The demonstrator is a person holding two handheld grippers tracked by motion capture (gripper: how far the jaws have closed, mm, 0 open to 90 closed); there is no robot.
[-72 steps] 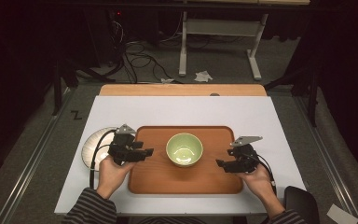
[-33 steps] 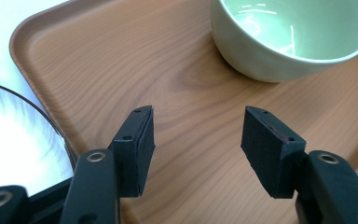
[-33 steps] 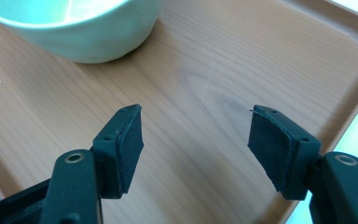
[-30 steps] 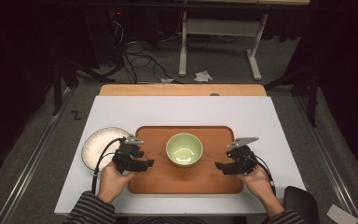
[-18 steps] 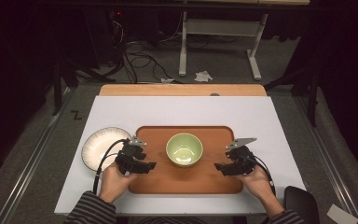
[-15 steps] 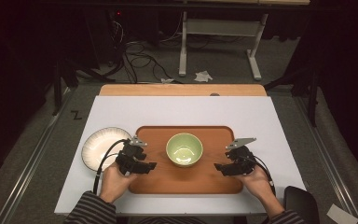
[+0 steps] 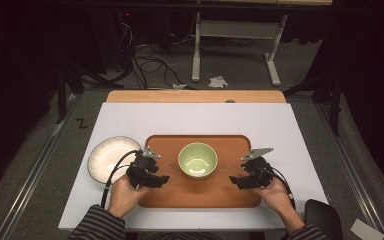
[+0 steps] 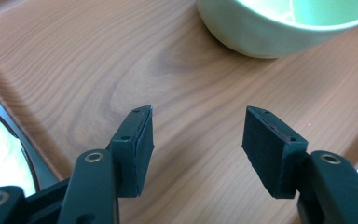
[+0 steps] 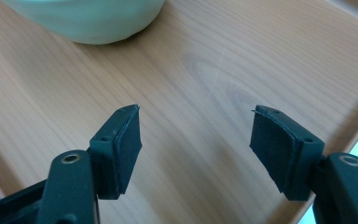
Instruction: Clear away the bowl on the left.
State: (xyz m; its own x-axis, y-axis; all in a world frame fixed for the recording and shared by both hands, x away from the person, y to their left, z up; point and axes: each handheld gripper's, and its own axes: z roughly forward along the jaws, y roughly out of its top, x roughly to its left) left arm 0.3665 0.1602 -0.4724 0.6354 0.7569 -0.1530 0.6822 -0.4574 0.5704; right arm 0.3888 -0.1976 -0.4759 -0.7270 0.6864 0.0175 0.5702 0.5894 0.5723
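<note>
1. Green bowl point(image 7: 197, 160) sits mid-tray point(image 7: 230, 195) on the white tabletop point(image 7: 300, 125).
2. Left hand-held gripper point(image 7: 161, 179): jaws apart, empty, over the tray's left.
3. Right hand-held gripper point(image 7: 236, 181): jaws apart, empty.
4. No readable writing.

My white-topped table point(image 7: 290, 125), wooden strip along its far edge point(image 7: 195, 96), my wooden tray point(image 7: 230, 192) lying at its middle, a pale ribbed plate point(image 7: 106, 157) resting just left of my tray

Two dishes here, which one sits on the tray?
The green bowl. It stands in the middle of the wooden tray, between the two grippers. The white plate lies off the tray, on the white table beside the tray's left edge.
</note>
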